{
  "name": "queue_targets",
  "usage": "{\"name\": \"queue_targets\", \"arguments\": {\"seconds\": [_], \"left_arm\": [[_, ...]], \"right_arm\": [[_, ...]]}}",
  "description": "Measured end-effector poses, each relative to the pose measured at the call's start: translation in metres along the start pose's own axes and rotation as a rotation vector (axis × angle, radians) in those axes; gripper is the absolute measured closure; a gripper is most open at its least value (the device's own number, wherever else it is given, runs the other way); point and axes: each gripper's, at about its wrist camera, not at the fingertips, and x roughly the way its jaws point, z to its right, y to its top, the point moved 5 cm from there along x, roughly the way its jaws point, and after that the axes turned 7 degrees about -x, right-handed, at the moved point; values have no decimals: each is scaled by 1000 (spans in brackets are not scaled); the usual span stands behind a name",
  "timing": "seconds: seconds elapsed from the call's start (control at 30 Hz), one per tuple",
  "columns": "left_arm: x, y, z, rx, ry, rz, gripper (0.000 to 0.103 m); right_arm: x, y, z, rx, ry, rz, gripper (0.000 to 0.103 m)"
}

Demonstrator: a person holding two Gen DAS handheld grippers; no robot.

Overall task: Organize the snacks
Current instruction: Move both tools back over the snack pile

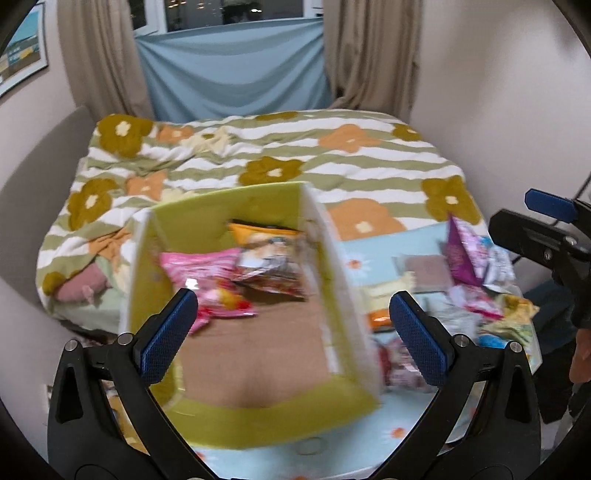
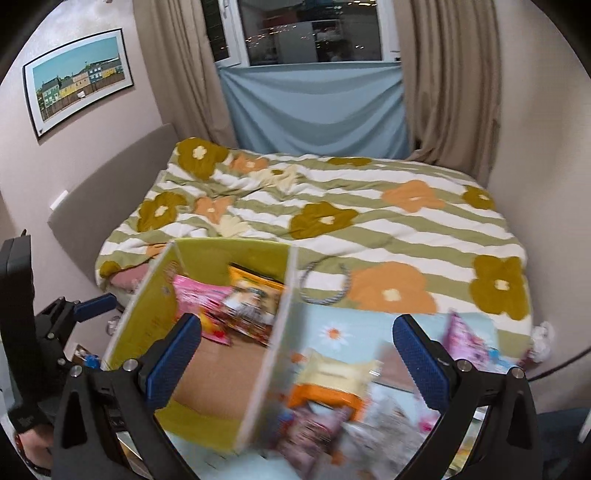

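Mounted one on each gripper, both looking forward and down along blue-padded fingers toward the bed (image 1: 332, 162) and curtained window (image 2: 314, 33). Close above the green box (image 1: 229, 206), blurred in both. Right view set further right.

No legible text, label, brand, number or sign appears in either view. The snack packets (image 1: 236, 273) inside the green box (image 1: 258, 421) carry printed graphics, but motion blur makes the print unreadable. The loose packets (image 1: 476, 266) on the light blue cloth (image 1: 373, 254) beside the box are likewise too blurred to read. The framed picture (image 2: 79, 79) on the wall shows coloured houses, with only a small dark mark in its lower left corner that is too small to make out
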Motion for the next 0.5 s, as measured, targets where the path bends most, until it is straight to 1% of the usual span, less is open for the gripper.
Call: {"name": "queue_targets", "arguments": {"seconds": [0.1,0.27,0.43,0.5], "left_arm": [[0,-8,39,22,-28,-9,0],[6,-26,106,84,-72,-38,0],[21,-42,158,172,-104,-79,0],[28,-47,171,205,-124,-100,0]], "right_arm": [[-18,-19,27,14,-33,-5,0],[-44,-61,82,84,-71,-41,0],[-58,-99,121,153,-112,-75,0],[-59,-113,134,189,-127,-92,0]]}}
